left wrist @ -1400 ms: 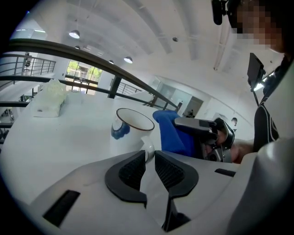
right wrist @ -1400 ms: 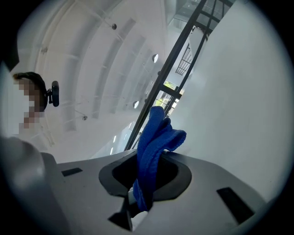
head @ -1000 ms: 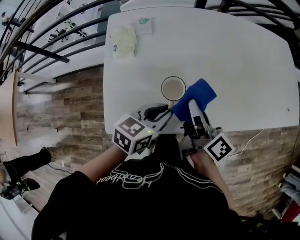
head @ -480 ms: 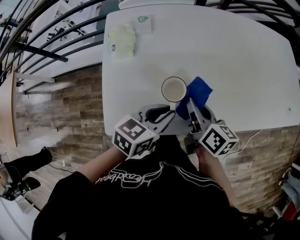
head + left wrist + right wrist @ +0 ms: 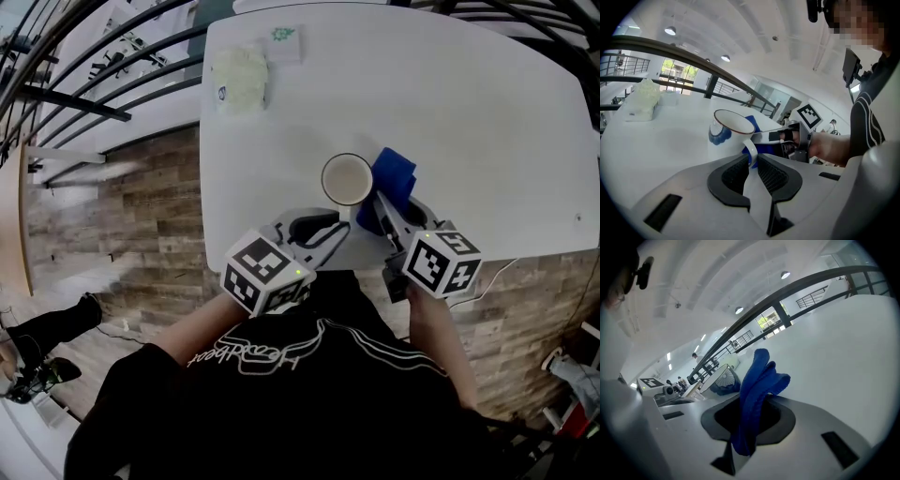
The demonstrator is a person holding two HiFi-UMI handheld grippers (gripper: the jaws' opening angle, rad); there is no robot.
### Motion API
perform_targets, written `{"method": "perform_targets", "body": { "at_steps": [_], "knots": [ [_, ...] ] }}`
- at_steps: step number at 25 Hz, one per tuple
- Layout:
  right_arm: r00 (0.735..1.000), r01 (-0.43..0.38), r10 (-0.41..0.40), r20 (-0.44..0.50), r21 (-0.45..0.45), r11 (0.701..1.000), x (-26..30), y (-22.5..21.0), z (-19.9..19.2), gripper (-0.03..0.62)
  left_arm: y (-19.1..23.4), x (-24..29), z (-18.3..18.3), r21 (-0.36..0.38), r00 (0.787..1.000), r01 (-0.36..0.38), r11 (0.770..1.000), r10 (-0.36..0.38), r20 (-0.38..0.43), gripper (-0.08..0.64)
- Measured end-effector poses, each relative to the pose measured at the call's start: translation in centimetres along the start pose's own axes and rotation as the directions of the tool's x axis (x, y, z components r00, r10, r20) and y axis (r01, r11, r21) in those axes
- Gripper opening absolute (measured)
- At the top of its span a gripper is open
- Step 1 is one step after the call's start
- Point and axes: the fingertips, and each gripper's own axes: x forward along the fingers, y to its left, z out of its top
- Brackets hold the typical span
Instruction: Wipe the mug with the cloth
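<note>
A white mug (image 5: 347, 178) with a dark rim and blue pattern stands near the front edge of the white table (image 5: 469, 112). My left gripper (image 5: 323, 228) is shut on the mug's handle (image 5: 751, 152), which sits between the jaw pads in the left gripper view. A folded blue cloth (image 5: 392, 183) is pinched in my right gripper (image 5: 389, 213), just right of the mug and close against its side. In the right gripper view the cloth (image 5: 757, 390) stands up out of the shut jaws, with the mug (image 5: 719, 378) to the left behind it.
A pack of tissues (image 5: 239, 80) and a small printed card (image 5: 284, 39) lie at the table's far left corner. Dark railings (image 5: 103, 66) run along the left over a wooden floor. A thin cable (image 5: 506, 272) hangs off the front right edge.
My right gripper has turned and drawn in, bringing the blue cloth from out at the right to close beside the mug. The left gripper and mug have stayed put.
</note>
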Motion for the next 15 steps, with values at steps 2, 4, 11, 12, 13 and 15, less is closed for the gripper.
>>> {"method": "perform_targets", "body": {
  "at_steps": [2, 4, 11, 12, 13, 15],
  "knots": [
    [1.0, -0.02, 0.019, 0.021, 0.022, 1.0, -0.6, 0.1, 0.3, 0.061, -0.1, -0.1, 0.0, 0.002, 1.0, 0.003, 1.0, -0.003, -0.007, 0.064],
    [0.998, -0.041, 0.04, 0.049, 0.033, 0.999, -1.5, 0.1, 0.9, 0.061, 0.0, -0.3, -0.1, 0.013, 1.0, 0.002, 1.0, -0.002, -0.015, 0.064],
    [0.981, -0.126, 0.123, 0.149, 0.016, 0.992, -4.6, 0.9, 3.1, 0.061, 0.6, -1.7, -0.1, 0.145, 0.997, -0.048, 0.988, 0.057, -0.055, 0.061],
    [0.978, -0.141, 0.137, 0.157, 0.013, 0.99, -4.9, 1.2, 3.3, 0.061, 0.8, -1.9, -0.1, 0.158, 0.996, -0.057, 0.986, 0.067, -0.06, 0.061],
    [0.975, -0.155, 0.152, 0.165, 0.01, 0.988, -5.1, 1.6, 3.4, 0.061, 0.9, -2.2, -0.1, 0.168, 0.995, -0.066, 0.984, 0.077, -0.064, 0.061],
    [0.968, -0.185, 0.181, 0.174, 0.003, 0.983, -5.2, 2.3, 3.6, 0.061, 1.3, -2.6, -0.1, 0.182, 0.993, -0.081, 0.98, 0.095, -0.069, 0.061]
  ]
}}
